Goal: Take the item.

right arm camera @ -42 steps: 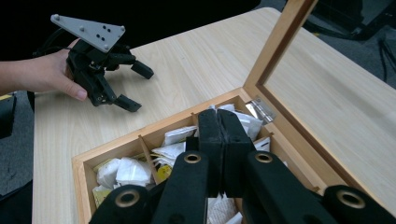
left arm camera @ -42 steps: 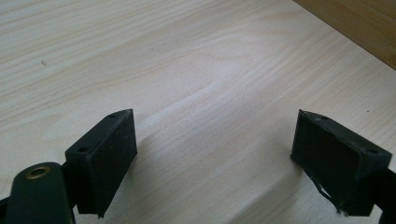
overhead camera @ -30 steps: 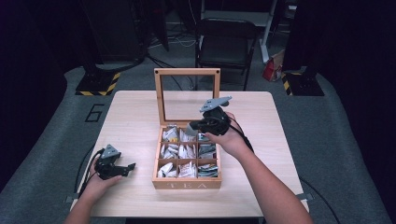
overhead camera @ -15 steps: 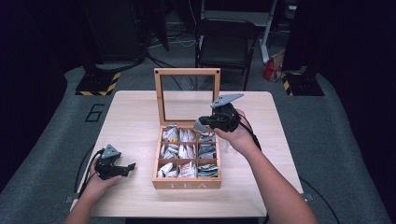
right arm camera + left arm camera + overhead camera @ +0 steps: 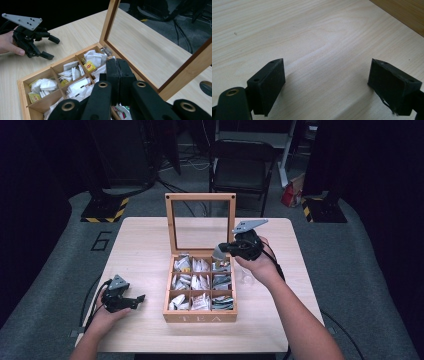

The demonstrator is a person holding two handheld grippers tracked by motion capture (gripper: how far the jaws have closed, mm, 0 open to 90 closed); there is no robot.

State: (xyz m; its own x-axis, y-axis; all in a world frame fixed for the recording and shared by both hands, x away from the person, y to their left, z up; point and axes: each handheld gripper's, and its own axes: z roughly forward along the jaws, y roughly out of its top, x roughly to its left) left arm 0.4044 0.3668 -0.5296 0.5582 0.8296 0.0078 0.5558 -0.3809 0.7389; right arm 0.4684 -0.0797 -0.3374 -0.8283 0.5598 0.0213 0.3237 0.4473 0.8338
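Resting at the left of the counter [image 5: 145, 245], the left tool [image 5: 134, 301] lies in the person's left hand [image 5: 102, 317], well apart from the wooden tea box [image 5: 200, 315]. Seen from the left gripper view, its two black jaws stand wide apart with bare wood grain between them and nothing gripped; a corner of the tea box [image 5: 404, 12] shows at the upper right.

Centre: the tea box sits on the counter with its glass-paned lid [image 5: 200, 197] upright at the far side. Nine compartments hold tea bags [image 5: 192, 282], mostly white sachets, some with yellow labels [image 5: 89, 66].

Right: the right tool [image 5: 219, 254], held in the right hand [image 5: 257, 265], hangs over the far right corner of the box, just in front of the lid, with its grey three-cornered plate [image 5: 248, 225] on top. From the right gripper view its jaws are pressed flat together, closed. Whether any tea bag is pinched between them cannot be told. The same view shows the left tool [image 5: 50, 47] farther off, on the counter beyond the box.
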